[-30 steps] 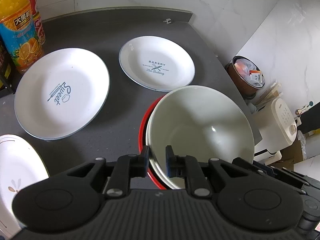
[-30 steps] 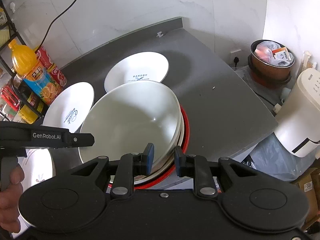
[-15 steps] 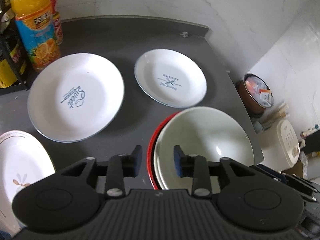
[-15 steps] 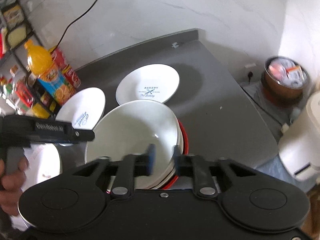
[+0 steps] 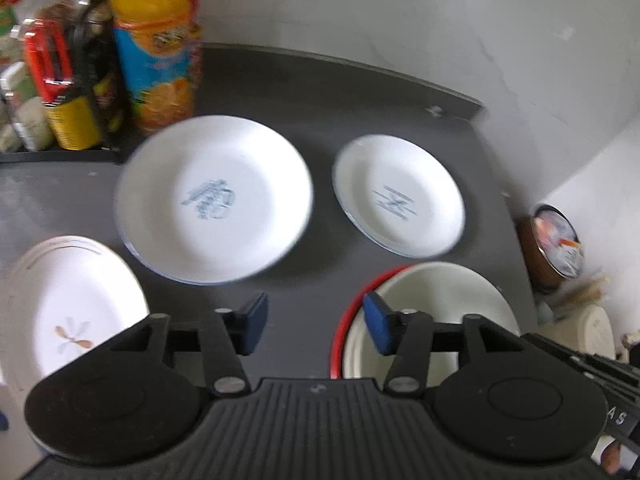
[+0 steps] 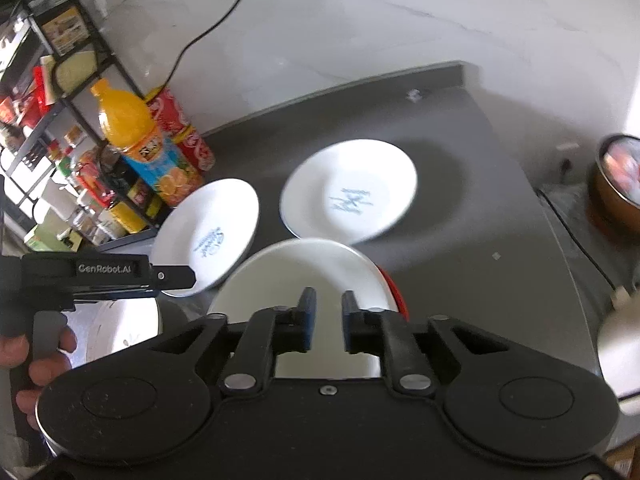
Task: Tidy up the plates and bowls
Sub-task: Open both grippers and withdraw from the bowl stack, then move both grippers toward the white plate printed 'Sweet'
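The left tongs (image 5: 314,326) are spread wide and hold nothing; they hang above bare dark worktop (image 5: 304,288). The right-hand blue pad (image 5: 378,326) sits over the rim of a cream bowl (image 5: 440,304), which is nested in a red-rimmed dish (image 5: 352,308) at the near right edge of the worktop.

To the near left lies a white plate with a small leaf motif (image 5: 76,312). Beyond the left tongs is a large white plate with blue lettering (image 5: 214,200), and to its right, apart from it, is a smaller white plate with a blue emblem (image 5: 398,196). Behind the large plate stands an orange juice bottle (image 5: 156,44) beside a rack of jars and cans (image 5: 52,80), against a pale marble wall.

The right tongs (image 6: 328,322) have a narrow gap between the pads and grip nothing; they hang over the near part of the same cream bowl. From this view a hand (image 6: 40,364) grips the black handle of the left tool, which crosses in front of the large plate. Off the worktop's right edge are a brown bin with litter (image 6: 618,176) and a white appliance (image 6: 618,344). Motion blur softens both views.
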Available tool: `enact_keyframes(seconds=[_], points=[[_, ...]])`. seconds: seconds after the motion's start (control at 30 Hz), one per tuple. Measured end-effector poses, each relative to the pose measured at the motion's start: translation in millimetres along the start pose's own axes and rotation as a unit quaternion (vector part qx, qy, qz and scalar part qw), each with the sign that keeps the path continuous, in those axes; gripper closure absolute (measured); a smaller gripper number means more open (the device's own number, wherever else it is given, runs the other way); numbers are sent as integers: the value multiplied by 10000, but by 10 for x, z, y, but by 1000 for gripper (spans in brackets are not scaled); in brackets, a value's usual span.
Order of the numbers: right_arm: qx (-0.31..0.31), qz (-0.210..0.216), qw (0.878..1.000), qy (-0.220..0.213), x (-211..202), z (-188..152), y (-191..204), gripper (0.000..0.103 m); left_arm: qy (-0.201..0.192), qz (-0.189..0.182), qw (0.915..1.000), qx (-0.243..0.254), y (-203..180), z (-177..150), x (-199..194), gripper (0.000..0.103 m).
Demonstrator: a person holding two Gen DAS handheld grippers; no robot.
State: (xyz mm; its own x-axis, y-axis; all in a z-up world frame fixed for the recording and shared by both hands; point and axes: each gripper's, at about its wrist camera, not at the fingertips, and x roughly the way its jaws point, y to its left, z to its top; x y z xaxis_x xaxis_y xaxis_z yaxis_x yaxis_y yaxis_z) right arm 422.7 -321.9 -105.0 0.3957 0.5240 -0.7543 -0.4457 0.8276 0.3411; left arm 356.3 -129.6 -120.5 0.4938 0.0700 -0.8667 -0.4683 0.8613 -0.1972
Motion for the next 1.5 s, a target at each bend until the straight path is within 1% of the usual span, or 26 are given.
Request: enact_keyframes(seconds=[0.03, 0.1, 0.2, 0.23, 0.27, 0.3, 0.33, 0.4, 0.53, 0.63, 0.67, 0.77, 0.87, 1.1, 1.17, 1.3, 1.5], points=[[-45, 50, 10000, -1, 18, 34, 15, 82, -54, 72, 10000, -31, 25, -1, -26, 42], [-141, 155, 9998, -10, 75, 103, 66, 80, -145, 169, 9997, -99, 80, 4, -73, 38], [-171, 260, 9995, 14, 132, 187, 138, 76, -181, 331, 9991, -210, 188, 26, -118, 36], [-162, 304, 9994, 19, 147, 207, 164, 70, -201, 367, 9988, -243, 221, 35, -133, 36], [-169, 324, 9993, 21, 164, 226, 188, 68, -227, 402, 9985, -290, 264, 46, -147, 35], [-203, 326, 9993, 15, 178, 246, 224, 62, -240, 425, 9982, -341, 305, 64, -155, 33], [-235, 321, 9992, 6, 194, 264, 261, 58, -247, 420, 9981, -385, 350, 78, -165, 32], [-293, 344, 9990, 0, 224, 296, 338, 58, -275, 381, 9979, -450, 442, 112, -174, 30], [-374, 258, 9990, -22, 314, 353, 489, 57, -313, 503, 9969, -519, 624, 195, -154, 27], [-226, 251, 9994, -16, 415, 401, 586, 56, -251, 466, 9965, -651, 823, 282, -97, 27], [-187, 197, 9996, -26, 457, 420, 634, 55, -240, 435, 9966, -653, 895, 316, -72, 27], [-22, 43, 10000, -20, 584, 471, 758, 54, -177, 446, 9972, -568, 1099, 415, 5, 27], [224, -14, 9997, 61, 720, 505, 871, 54, -129, 335, 9981, -496, 1312, 513, 74, 27], [397, -337, 9984, 230, 1078, 595, 1144, 54, 113, 259, 9983, -504, 1735, 702, 379, 27], [481, -430, 9975, 294, 1191, 608, 1187, 54, 179, 231, 9986, -445, 1813, 741, 465, 27], [685, -631, 9945, 470, 1384, 595, 1246, 54, 190, 103, 9993, -296, 1912, 809, 604, 28], [834, -897, 9907, 600, 1613, 579, 1305, 54, 284, -22, 9991, -306, 2040, 839, 831, 32]])
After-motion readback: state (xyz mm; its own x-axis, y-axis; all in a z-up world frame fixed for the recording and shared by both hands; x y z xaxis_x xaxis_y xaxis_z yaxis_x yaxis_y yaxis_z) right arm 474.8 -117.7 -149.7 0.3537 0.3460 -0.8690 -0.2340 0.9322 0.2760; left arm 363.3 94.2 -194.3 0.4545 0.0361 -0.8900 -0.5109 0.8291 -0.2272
